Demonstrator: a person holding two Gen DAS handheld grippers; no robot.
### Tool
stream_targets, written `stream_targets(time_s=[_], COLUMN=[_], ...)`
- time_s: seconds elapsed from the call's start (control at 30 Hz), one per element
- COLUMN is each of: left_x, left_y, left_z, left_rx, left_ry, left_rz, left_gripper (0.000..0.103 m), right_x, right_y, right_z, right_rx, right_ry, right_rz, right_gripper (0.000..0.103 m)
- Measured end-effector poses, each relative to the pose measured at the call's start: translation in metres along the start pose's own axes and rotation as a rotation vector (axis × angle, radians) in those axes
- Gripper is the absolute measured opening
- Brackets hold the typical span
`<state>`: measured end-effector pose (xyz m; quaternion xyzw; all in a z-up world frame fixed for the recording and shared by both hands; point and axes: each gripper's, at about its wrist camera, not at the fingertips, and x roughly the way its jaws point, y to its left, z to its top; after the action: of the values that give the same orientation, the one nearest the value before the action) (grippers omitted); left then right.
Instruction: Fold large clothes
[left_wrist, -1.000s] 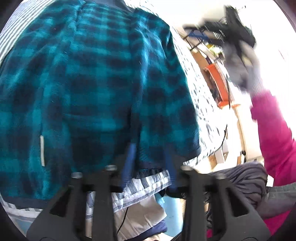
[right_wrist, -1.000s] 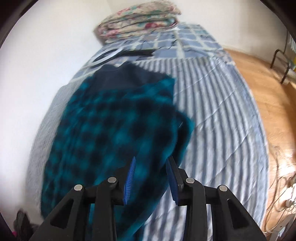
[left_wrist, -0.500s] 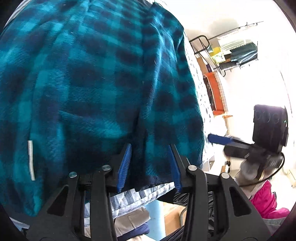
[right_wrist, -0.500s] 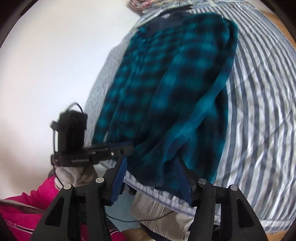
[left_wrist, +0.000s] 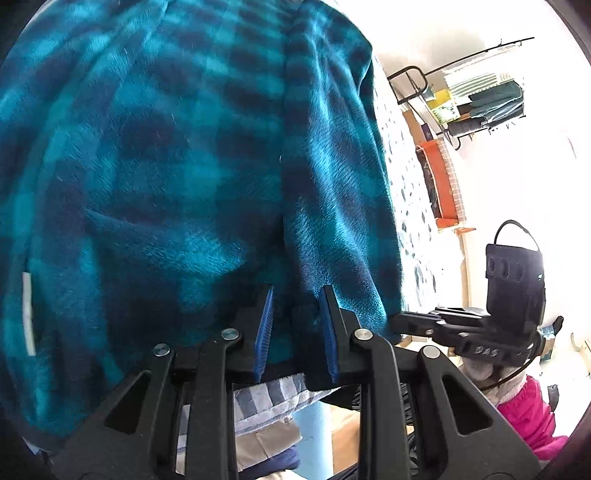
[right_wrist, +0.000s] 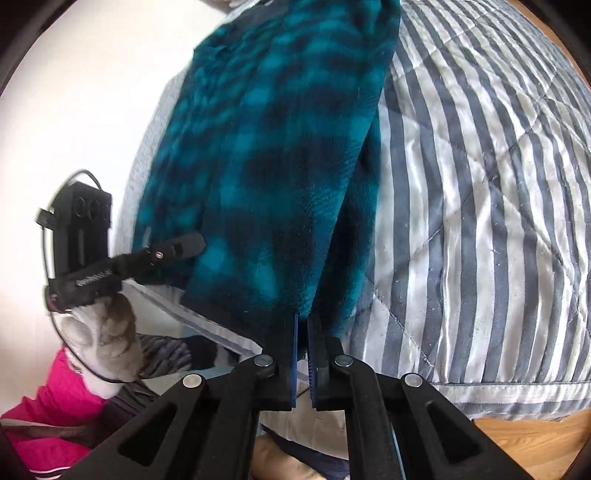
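The fleece (right_wrist: 280, 155), teal and dark plaid, lies spread on the striped quilt (right_wrist: 480, 192) and stretches away ahead of both grippers, its near hem at the bed's edge. The right gripper (right_wrist: 303, 332) has its blue pads (right_wrist: 294, 354) drawn almost together, with the hem's corner pinched between their tips; only a thin slit shows lower down between them. To its left, the left gripper (right_wrist: 184, 245) reaches into the same hem, held by a grey-gloved hand (right_wrist: 107, 339) with a pink sleeve (right_wrist: 48, 417) behind it. In the left wrist view, the left gripper (left_wrist: 297, 306) has its jaws partly apart, and they have just been closing; a fold of the hem sits between the pads (left_wrist: 264, 332), though whether they press on it I cannot tell. To its right, the right gripper (left_wrist: 399, 321) meets the fleece's (left_wrist: 166, 166) edge. A white label (left_wrist: 27, 314) sits on the cloth far to the left.
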<state>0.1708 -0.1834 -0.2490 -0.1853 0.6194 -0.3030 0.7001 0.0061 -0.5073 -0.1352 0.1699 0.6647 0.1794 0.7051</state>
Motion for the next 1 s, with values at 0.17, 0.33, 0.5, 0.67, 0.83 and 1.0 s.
stream_targets(time_s=[0.17, 0.33, 0.5, 0.67, 0.83, 1.0], left_x=[0.007, 0.008, -0.011, -0.034, -0.017, 0.002], left_y=[-0.017, -0.025, -0.032, -0.057, -0.084, -0.093], left_z=[-0.003, -0.006, -0.017, -0.028, -0.041, -0.050], left_rx=[0.096, 0.153, 0.197, 0.279, 0.360, 0.379], left_ry=[-0.017, -0.025, -0.079, -0.169, -0.133, -0.093], left_rz=[0.056, 0.108, 0.150, 0.138, 0.121, 0.127], left_gripper=[0.006, 0.006, 0.006, 0.006, 0.006, 0.006], right_x=[-0.002, -0.009, -0.009, -0.044, -0.036, 0.002], right_y=[-0.001, -0.007, -0.004, -0.016, -0.035, -0.029], right_z=[0.001, -0.004, -0.004, 0.001, 0.029, 0.051], right_rx=[0.041, 0.020, -0.016, 0.000, 0.065, -0.015], right_ry=[-0.019, -0.036, -0.016, -0.155, -0.192, -0.105], right_rz=[0.009, -0.054, -0.078, 0.006, 0.011, -0.169], right_gripper=[0.002, 0.002, 0.031, 0.044, 0.052, 0.018])
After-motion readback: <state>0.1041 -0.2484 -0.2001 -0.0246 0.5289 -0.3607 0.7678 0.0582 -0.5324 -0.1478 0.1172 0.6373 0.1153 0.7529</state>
